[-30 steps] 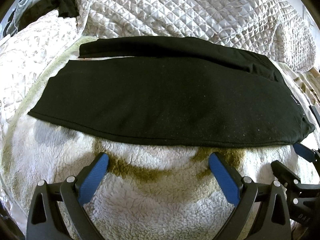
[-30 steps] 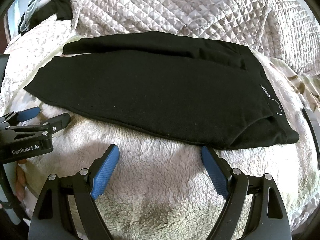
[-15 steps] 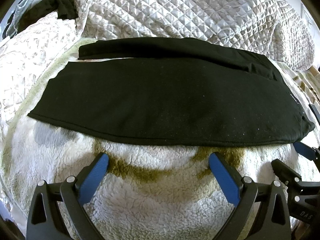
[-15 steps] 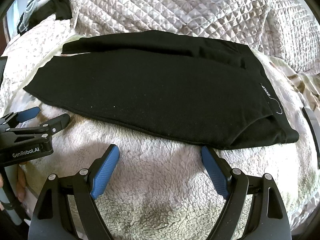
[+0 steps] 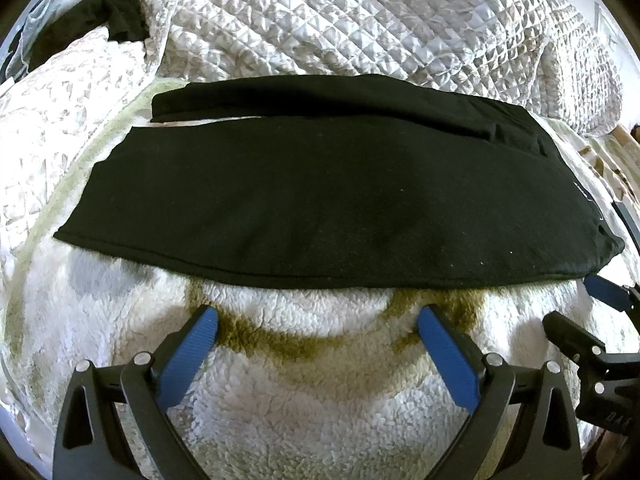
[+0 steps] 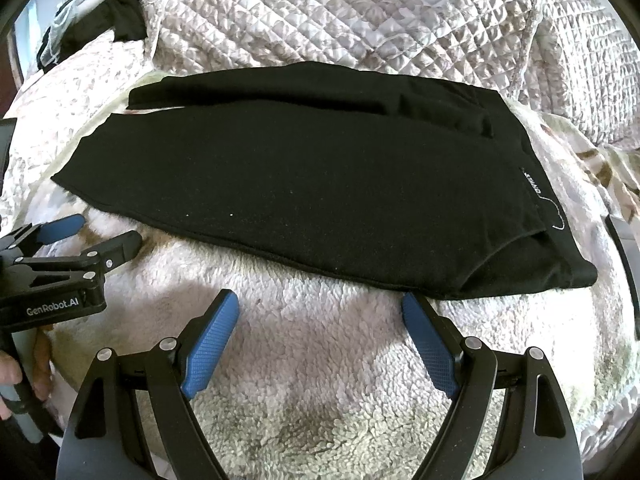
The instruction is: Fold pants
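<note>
Left wrist view: one pair of black pants (image 5: 320, 200) laid flat on fleece blanket (image 5: 320, 392), two legs side by side, quilted bedspread (image 5: 360, 20) behind. Left tongs (image 5: 318, 330) spread wide, empty, short of near hem. Right tongs (image 6: 320, 318) likewise spread, nothing gripped.

A bare strip of fleece blanket (image 5: 320, 380) lies open between the spread fingers of the left gripper (image 5: 318, 322) and the near hem of the black pants (image 5: 320, 200). The right gripper (image 6: 320, 312) has the same clear fleece ahead. Behind the pants the bunched quilt (image 6: 360, 12) rises and closes the far side.
</note>
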`<state>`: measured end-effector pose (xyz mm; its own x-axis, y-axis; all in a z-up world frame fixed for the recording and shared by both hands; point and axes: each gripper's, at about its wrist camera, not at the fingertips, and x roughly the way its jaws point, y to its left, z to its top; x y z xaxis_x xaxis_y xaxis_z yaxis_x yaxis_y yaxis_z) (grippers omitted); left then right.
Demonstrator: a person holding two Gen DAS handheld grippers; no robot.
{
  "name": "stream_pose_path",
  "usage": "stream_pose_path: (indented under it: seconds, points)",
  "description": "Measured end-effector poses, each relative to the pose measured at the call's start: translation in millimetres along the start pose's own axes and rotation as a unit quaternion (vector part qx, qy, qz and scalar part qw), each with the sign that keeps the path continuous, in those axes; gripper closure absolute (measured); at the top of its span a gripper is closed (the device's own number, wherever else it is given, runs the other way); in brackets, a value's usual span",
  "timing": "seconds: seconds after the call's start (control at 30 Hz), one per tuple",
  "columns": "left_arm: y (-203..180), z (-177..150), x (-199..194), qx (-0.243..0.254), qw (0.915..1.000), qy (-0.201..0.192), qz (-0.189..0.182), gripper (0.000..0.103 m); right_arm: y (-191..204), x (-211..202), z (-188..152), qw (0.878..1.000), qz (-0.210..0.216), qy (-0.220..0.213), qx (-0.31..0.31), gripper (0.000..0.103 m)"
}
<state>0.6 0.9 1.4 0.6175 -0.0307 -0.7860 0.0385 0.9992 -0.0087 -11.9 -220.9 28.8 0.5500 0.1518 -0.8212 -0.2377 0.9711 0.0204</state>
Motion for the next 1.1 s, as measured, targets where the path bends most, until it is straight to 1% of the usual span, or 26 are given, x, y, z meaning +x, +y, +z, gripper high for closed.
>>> stream_pose_path:
  seconds: [0.17, 0.3, 0.47, 0.6, 0.67, 0.93, 1.0, 1.1]
  points:
    - [-0.2, -0.3, -6.2, 0.007, 0.9999, -0.011, 0.004, 0.002, -2.4, -8.2, -3.2, 1.0, -0.001, -0.015, -0.002, 0.019]
    - [3.1, 1.0, -9.6, 0.005, 0.9998, -0.019, 0.007, 0.003, -17.3, -12.8, -4.4, 1.0, 0.006, -0.018, 0.021, 0.02]
    - [5.4, 2.4, -13.8, 0.003, 0.9995, -0.029, 0.009, 0.004, -34.5, -16.5, -5.6, 0.999, 0.002, -0.018, 0.039, 0.02]
    - [9.9, 4.2, -16.1, -0.004, 0.9993, -0.036, 0.007, 0.009, -47.6, -17.8, -7.3, 0.999, 0.005, -0.017, 0.049, 0.02]
    - [15.0, 5.7, -18.5, -0.008, 0.999, -0.044, 0.009, 0.012, -56.5, -17.3, -7.1, 0.998, 0.007, -0.015, 0.064, 0.02]
    - [42.6, 9.3, -21.2, -0.047, 0.9973, -0.054, 0.017, 0.015, -90.3, -15.3, -7.8, 0.993, 0.023, -0.014, 0.119, 0.02]
    - [54.8, 11.1, -24.5, -0.068, 0.9955, -0.063, 0.021, 0.015, -96.9, -15.3, -7.1, 0.991, 0.027, -0.016, 0.134, 0.022]
    - [83.2, 13.5, -26.7, -0.118, 0.9903, -0.069, 0.024, 0.015, -108.9, -15.6, -7.1, 0.985, 0.034, -0.017, 0.167, 0.029]
